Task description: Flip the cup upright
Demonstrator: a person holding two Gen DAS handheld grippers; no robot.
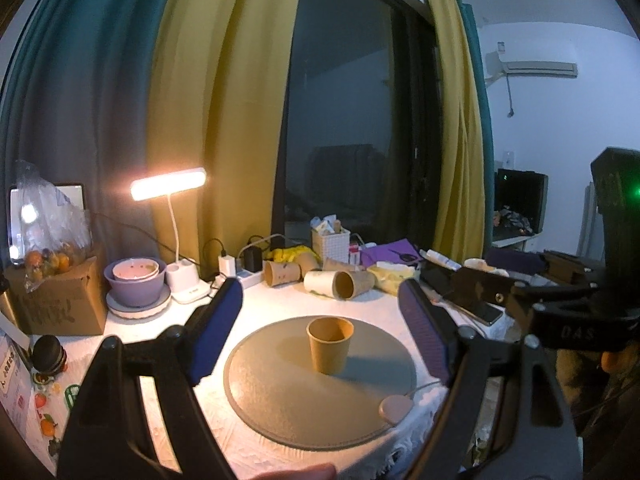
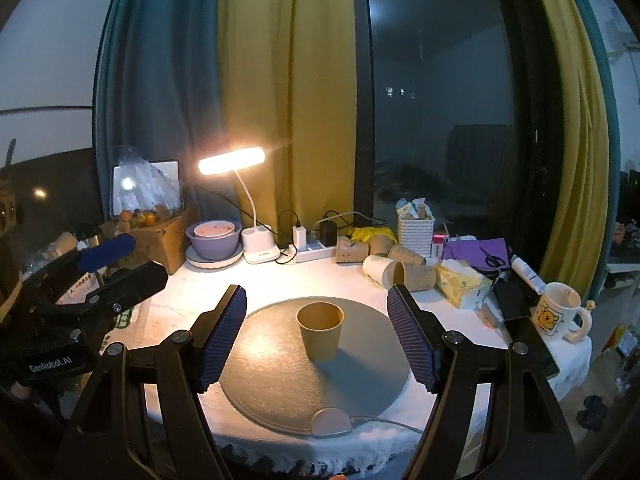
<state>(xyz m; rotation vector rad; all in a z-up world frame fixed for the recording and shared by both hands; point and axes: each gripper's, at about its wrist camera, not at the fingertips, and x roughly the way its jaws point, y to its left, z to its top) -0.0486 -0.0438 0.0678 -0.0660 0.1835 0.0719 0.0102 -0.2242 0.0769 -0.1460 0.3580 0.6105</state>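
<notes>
A brown paper cup (image 1: 330,344) stands upright, mouth up, on a round grey mat (image 1: 280,396); it also shows in the right wrist view (image 2: 321,330) on the mat (image 2: 272,376). My left gripper (image 1: 320,336) is open, its blue pads wide apart on either side of the cup and a little short of it. My right gripper (image 2: 316,336) is open in the same way, with the cup between and just beyond its fingertips. Neither gripper touches the cup. The right gripper's body shows at the right edge of the left wrist view.
Several paper cups (image 2: 384,260) lie on their sides at the back of the table. A lit desk lamp (image 2: 232,162), purple bowls (image 2: 214,240), a cardboard box (image 2: 160,240), a white basket (image 2: 416,228), tissues (image 2: 460,280), a bear mug (image 2: 558,312) and a pink puck (image 2: 331,422) surround the mat.
</notes>
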